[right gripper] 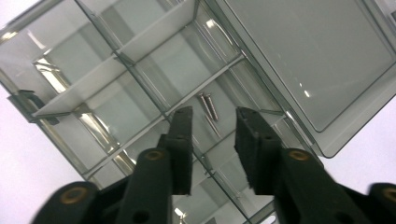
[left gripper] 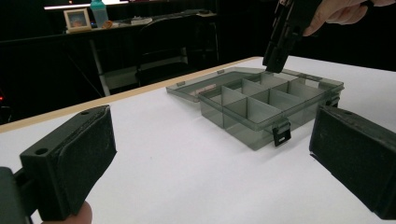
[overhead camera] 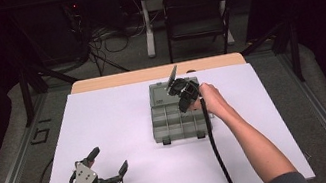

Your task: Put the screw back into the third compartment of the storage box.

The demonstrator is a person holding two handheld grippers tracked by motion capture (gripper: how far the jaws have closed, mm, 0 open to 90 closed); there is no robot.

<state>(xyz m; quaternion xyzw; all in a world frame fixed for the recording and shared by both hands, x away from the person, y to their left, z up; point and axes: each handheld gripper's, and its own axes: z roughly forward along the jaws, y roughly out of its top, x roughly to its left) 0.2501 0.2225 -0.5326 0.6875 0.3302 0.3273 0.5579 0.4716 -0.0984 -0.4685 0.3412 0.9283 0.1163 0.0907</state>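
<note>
Left gripper (overhead camera: 109, 163): rests low at the near left of the white table (overhead camera: 107, 132), well apart from the work. Its jaws stand wide apart and hold nothing; in the left gripper view the two black pads (left gripper: 88, 161) frame bare table, with the box beyond them.

Organizer box (overhead camera: 176, 119): a clear grey plastic box with dividers, sitting right of the table's centre toward the far edge. Its lid (overhead camera: 164, 93) is folded back flat on the table behind it, and the two front latches hang loose.

Screws (right gripper: 208, 105): two small metal screws lie side by side in one compartment, seen in the right gripper view just beyond the jaw tips. The other compartments in view look empty.

Right gripper (overhead camera: 182, 93): held by the person's right hand (overhead camera: 210, 98), tilted steeply down over the far part of the box. Its jaws are parted by a moderate gap with nothing between them, tips just above the compartment with the screws.

Done so far: the box is open and the gripper is lined up over the screws.

Left to do: judging by the pose, either the screws are about to be pinched and lifted out, or they lie where they were meant to go; the pictures cannot settle which. The lid is not yet closed or latched.
</note>
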